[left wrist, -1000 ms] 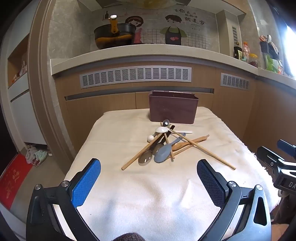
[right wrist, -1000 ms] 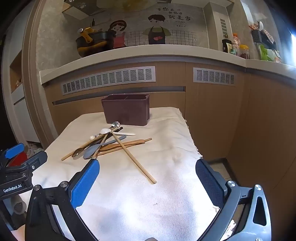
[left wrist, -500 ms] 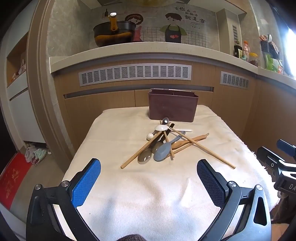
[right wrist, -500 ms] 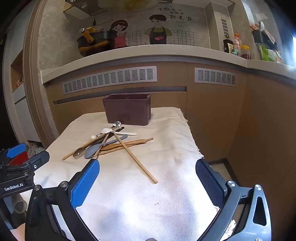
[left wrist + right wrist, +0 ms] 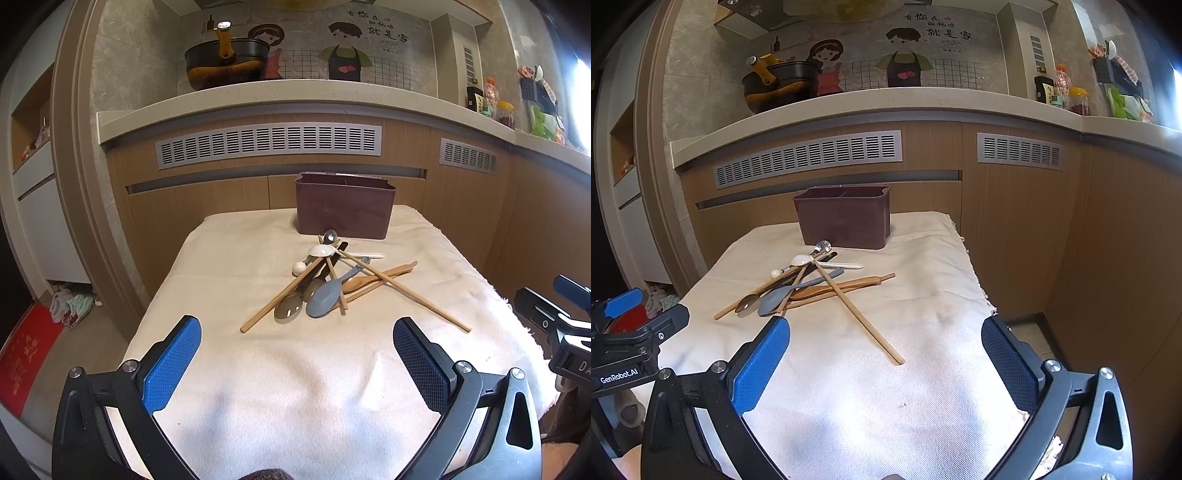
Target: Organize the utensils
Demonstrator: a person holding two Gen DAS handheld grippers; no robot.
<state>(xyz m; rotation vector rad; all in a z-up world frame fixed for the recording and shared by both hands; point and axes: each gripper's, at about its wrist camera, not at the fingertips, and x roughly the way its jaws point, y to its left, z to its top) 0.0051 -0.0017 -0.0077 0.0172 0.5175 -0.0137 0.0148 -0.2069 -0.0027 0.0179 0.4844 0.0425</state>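
— What did the left wrist view show?

— The left claw [image 5: 297,341] stood with its blue pads wide apart and nothing between them, low in the frame over the cloth-covered tabletop [image 5: 229,258]. The utensil pile [image 5: 332,280] lay at centre frame: crossed chopsticks [image 5: 402,290], a grey spoon [image 5: 325,297], a metal spoon [image 5: 287,308], a white spoon [image 5: 323,251] and a wooden spoon [image 5: 369,280], all touching or overlapping. The maroon holder [image 5: 345,206] stood upright just behind the pile, at the far edge of the tabletop. Part of the other device showed at the right edge.

— And the right wrist view?

— The right claw [image 5: 885,345] was likewise spread apart and held nothing. There the pile [image 5: 805,284] sat left of centre, with one long chopstick [image 5: 860,317] reaching toward the claw. That view looked slightly down into the holder [image 5: 844,221] and showed a divider across its opening, which the left view barely revealed. It also showed the cloth's frayed right edge and the floor beyond it.
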